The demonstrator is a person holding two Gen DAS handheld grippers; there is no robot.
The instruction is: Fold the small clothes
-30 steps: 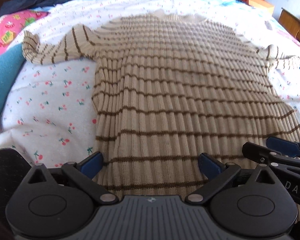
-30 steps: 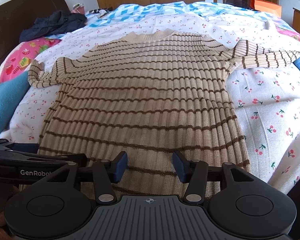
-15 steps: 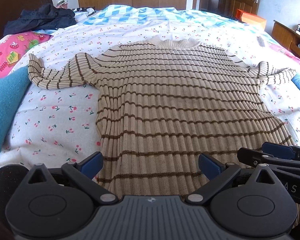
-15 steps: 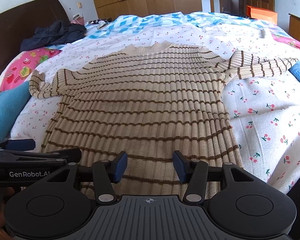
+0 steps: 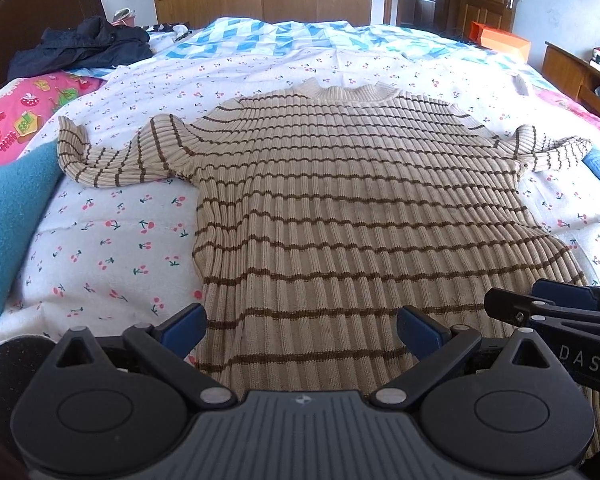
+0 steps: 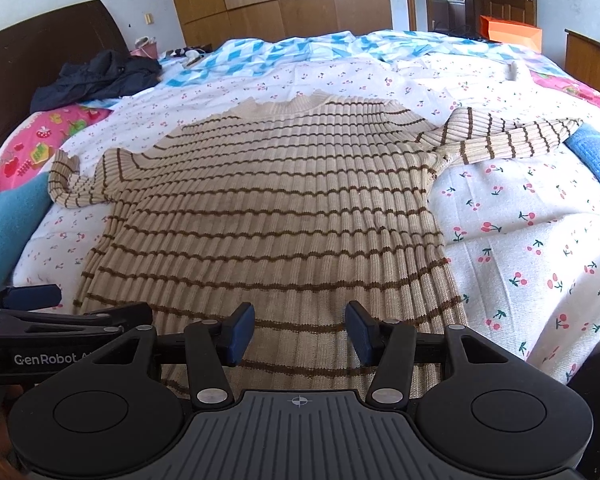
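Observation:
A beige ribbed sweater with brown stripes (image 5: 352,208) lies flat on the bed, collar far, hem near me, both sleeves spread outward. It also shows in the right wrist view (image 6: 276,208). My left gripper (image 5: 300,330) is open and empty, hovering over the hem's left part. My right gripper (image 6: 300,334) is open and empty, over the hem's right part. The right gripper shows at the right edge of the left wrist view (image 5: 556,312), and the left gripper shows at the left edge of the right wrist view (image 6: 40,312).
The bed has a white cherry-print sheet (image 5: 112,248). A teal cushion (image 5: 8,216) lies at the left, a blue cloth (image 6: 596,160) at the right. Dark clothes (image 5: 80,46) lie by the headboard. A blue-white quilt (image 5: 300,40) is at the far end.
Both grippers have lifted and tilted up, away from the hem, so more of the room shows. The jaws stay open. The sweater has not moved.

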